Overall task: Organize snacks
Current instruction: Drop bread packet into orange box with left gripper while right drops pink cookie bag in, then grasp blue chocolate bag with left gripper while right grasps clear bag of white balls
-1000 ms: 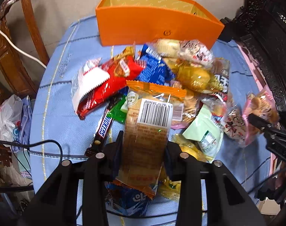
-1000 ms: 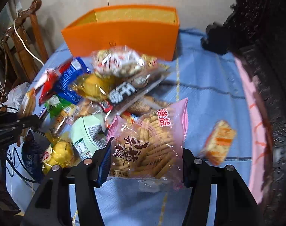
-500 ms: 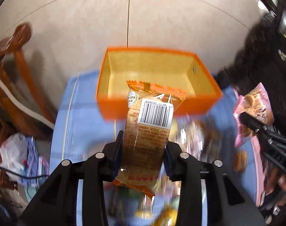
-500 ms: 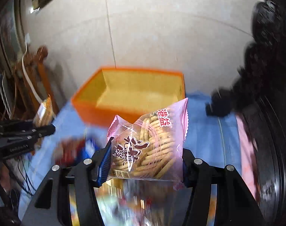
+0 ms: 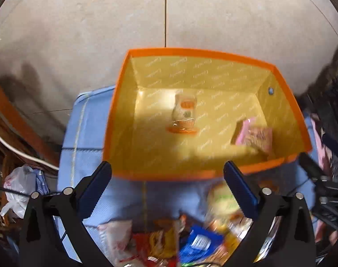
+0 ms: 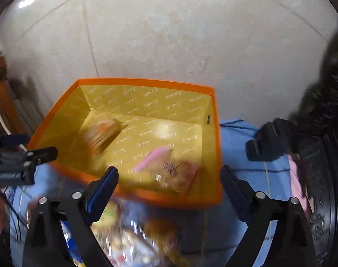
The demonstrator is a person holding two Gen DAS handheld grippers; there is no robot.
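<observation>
An orange box (image 5: 191,52) with a yellow lining stands at the table's back edge. Inside it lie an orange-and-tan snack packet (image 5: 184,113) near the middle and a pink cookie packet (image 5: 254,135) by the right wall. My left gripper (image 5: 167,173) hangs over the box's near rim, its jaws opening with nothing between them. In the right wrist view the box (image 6: 144,81) holds the blurred tan packet (image 6: 104,133) and the pink packet (image 6: 169,166). My right gripper (image 6: 169,173) is likewise opening and empty. The left gripper (image 6: 24,162) shows at that view's left edge.
A blurred pile of snack packets (image 5: 169,244) lies on the blue tablecloth (image 5: 84,133) just below the grippers. A wooden chair (image 5: 13,122) and a white plastic bag (image 5: 17,191) are at the left. Dark carved furniture (image 6: 320,122) stands at the right, a tiled wall behind.
Both grippers carried their packets from over the pile to the orange box and let go. The tan packet and the pink cookie packet now lie inside the box.
</observation>
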